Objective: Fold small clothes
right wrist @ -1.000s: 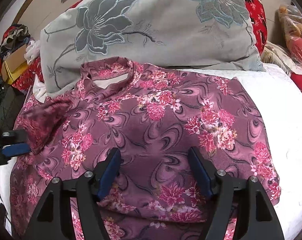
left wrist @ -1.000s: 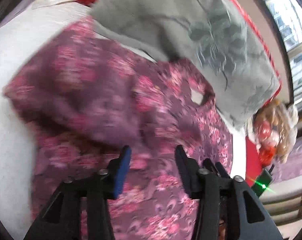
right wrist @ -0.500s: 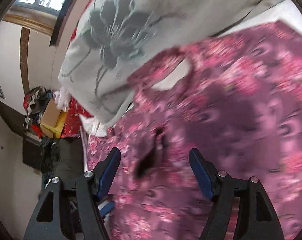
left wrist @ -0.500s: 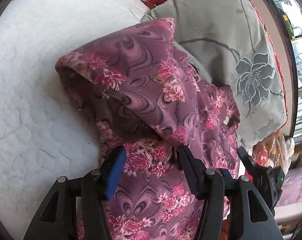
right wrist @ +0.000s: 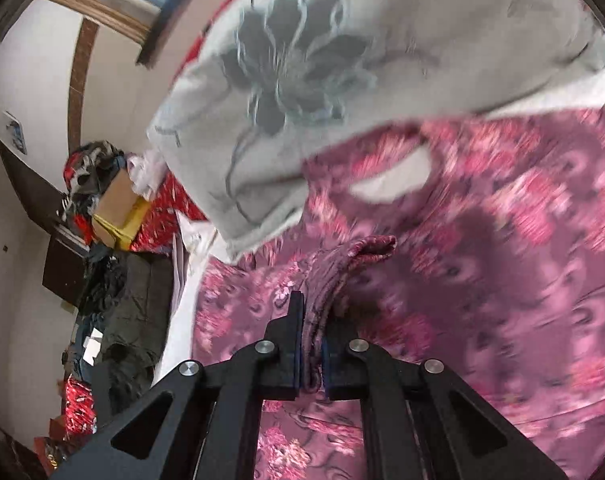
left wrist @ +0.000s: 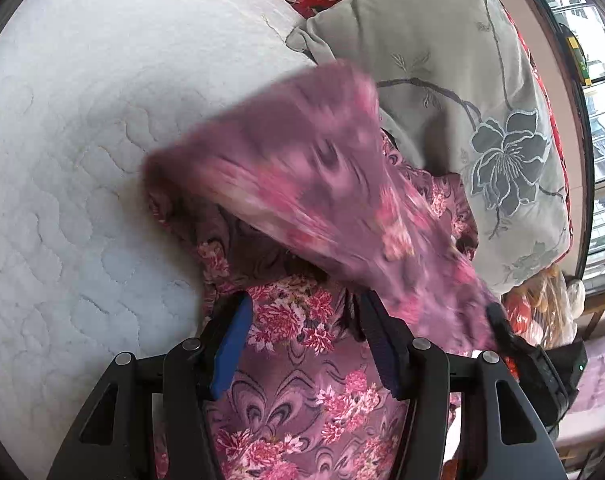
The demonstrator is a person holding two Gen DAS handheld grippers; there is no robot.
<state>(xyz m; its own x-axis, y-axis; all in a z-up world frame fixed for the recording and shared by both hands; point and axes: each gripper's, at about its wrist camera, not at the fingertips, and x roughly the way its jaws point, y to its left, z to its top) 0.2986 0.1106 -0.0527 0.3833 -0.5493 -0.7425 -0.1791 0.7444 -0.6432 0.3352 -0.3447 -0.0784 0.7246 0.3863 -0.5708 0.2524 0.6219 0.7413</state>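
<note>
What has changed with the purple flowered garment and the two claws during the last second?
The right claw has just closed on a bunched fold of the purple flowered garment; before, its jaws stood open over flat cloth. That part now lifts across the left wrist view, blurred. The left claw stays open over the cloth, holding nothing. The grey flowered pillow stays in place.

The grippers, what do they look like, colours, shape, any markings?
Both look alike. The left gripper has a black angular frame with triangular cut-outs, round silver bolt heads at the pivots, and two black fingers lined with blue pads. The right gripper has the same black frame, silver bolts and blue-lined fingers. No cables, lettering, sleeves or hands show in either view.
</note>
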